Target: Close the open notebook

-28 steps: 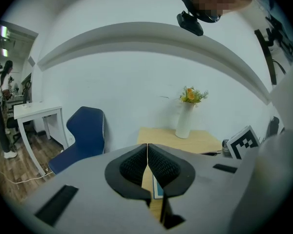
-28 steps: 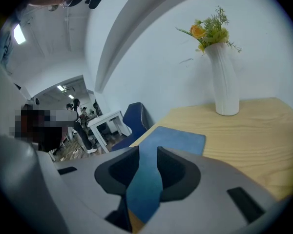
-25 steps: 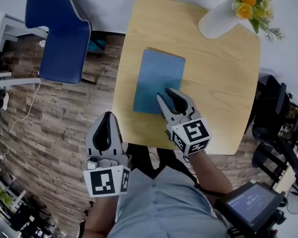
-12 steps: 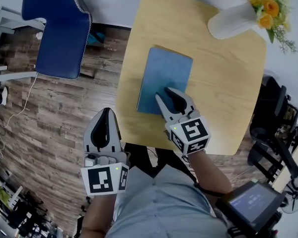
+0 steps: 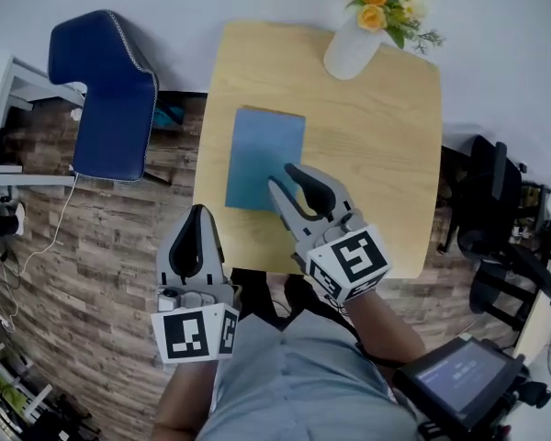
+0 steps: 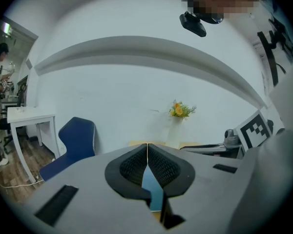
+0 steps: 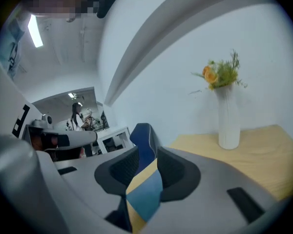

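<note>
Notebook [image 5: 262, 154] lies shut, its blue cover up, on the left half of the wooden table [image 5: 386, 145], in the middle of the head view; its long sides run up the frame, its left edge near the table's left edge.

Right gripper [image 5: 285, 177] sits just below and right of centre, its two dark jaws standing apart over the notebook's lower right corner; from above I cannot tell whether a tip touches the cover. In the right gripper view the claw [image 7: 147, 155] is partly open, with clear space between the ribbed pads; nothing is clamped there; through the gap show a strip of the blue cover [image 7: 145, 199], bare table wood and a blue chair [image 7: 144, 145] behind.

Left gripper [image 5: 198, 214] is at the lower left, off the table's near-left corner and over the plank floor, apart from the notebook. In the left gripper view its jaws [image 6: 147, 150] are pressed together at the tips, holding nothing; a sliver of blue cover [image 6: 150, 184] shows below them.

At the table's top edge stands a white vase [image 5: 349, 51] of orange and yellow flowers, well apart from the notebook; the chair [image 5: 110, 90] fills the upper left.
</note>
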Tool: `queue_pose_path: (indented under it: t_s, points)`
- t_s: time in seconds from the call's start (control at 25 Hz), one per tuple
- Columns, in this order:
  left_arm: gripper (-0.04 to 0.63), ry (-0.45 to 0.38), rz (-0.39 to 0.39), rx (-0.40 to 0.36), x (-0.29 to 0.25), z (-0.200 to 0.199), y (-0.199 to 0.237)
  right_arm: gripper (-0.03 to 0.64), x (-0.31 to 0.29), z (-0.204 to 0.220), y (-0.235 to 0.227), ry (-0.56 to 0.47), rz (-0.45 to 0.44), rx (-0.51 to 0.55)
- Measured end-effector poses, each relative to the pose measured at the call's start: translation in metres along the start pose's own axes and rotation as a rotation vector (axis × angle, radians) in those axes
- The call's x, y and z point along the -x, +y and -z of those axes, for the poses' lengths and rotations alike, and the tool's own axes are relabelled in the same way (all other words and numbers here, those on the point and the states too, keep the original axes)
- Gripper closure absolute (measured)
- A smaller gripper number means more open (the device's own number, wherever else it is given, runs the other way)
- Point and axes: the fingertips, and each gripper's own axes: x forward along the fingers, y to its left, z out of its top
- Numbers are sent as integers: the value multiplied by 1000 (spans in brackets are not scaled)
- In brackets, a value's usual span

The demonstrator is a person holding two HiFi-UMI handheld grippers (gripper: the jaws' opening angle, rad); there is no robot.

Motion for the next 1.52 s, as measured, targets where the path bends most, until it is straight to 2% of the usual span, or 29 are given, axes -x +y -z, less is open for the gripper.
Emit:
queue_pose_path:
  t_s: [0.24, 0.4, 0.72, 1.04, 1.52]
  points:
    - [574, -129, 23, -30, 32, -37, -54, 482, 68, -59, 16, -156, 28, 95]
    - [575, -235, 31, -70, 45, -71, -70, 482, 99, -86, 23, -243, 60, 154]
    - [575, -331, 38, -124, 89, -96, -105, 538, 159, -94, 38, -313, 124, 240]
    - [574, -365, 50, -152, 102, -106, -124, 557, 180, -102, 40, -344, 143, 270]
    - [574, -352, 58, -156, 103, -99, -133, 566, 185, -99, 38, -344, 157, 289]
